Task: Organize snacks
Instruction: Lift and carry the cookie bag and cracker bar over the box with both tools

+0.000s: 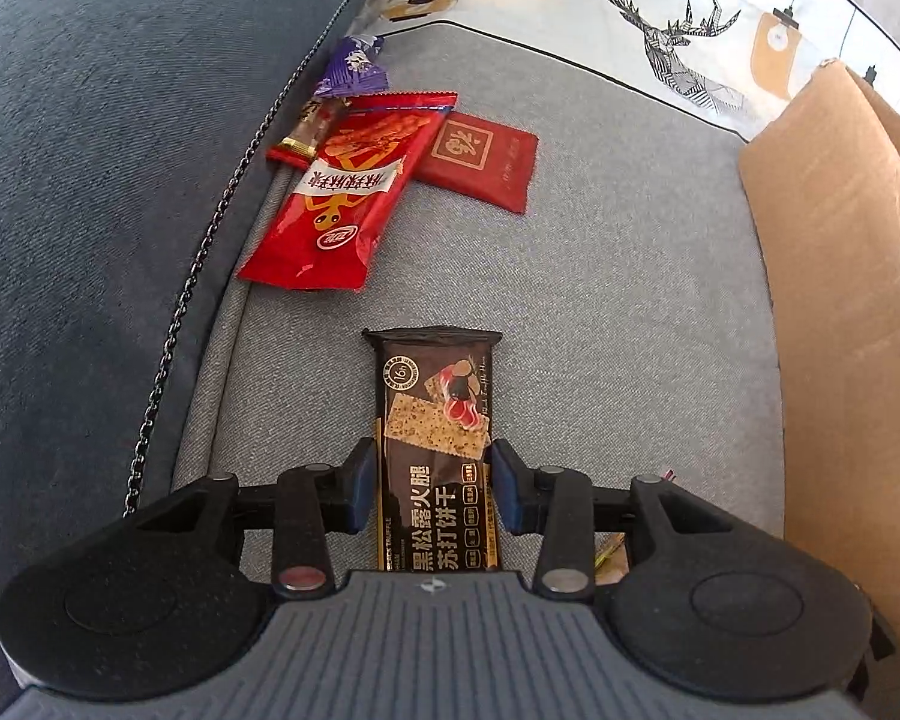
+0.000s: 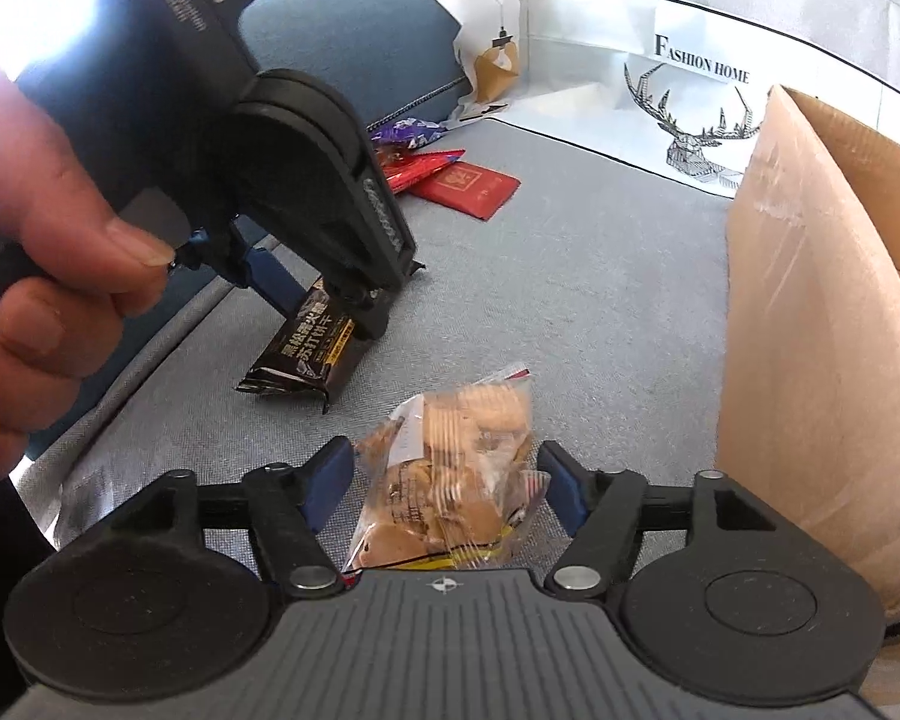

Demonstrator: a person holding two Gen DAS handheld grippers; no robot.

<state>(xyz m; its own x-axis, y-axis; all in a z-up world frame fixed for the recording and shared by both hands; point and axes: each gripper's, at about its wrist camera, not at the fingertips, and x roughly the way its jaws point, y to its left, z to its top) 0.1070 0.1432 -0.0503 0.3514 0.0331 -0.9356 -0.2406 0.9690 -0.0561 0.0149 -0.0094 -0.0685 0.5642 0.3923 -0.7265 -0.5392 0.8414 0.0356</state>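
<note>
My left gripper (image 1: 432, 483) is shut on a dark brown cracker packet (image 1: 435, 420); its blue pads press the packet's two long sides, and its far end rests on the grey sofa seat (image 1: 600, 312). The same packet (image 2: 306, 354) and the left gripper above it show in the right wrist view. My right gripper (image 2: 447, 477) is open around a clear bag of biscuits (image 2: 456, 468) lying on the seat, with gaps on both sides.
A red snack bag (image 1: 336, 192), a flat red packet (image 1: 483, 159), a purple wrapper (image 1: 354, 66) and a small bar (image 1: 309, 132) lie by the blue cushion (image 1: 90, 180). An open cardboard box (image 1: 846, 300) stands at the right, also in the right wrist view (image 2: 810, 324).
</note>
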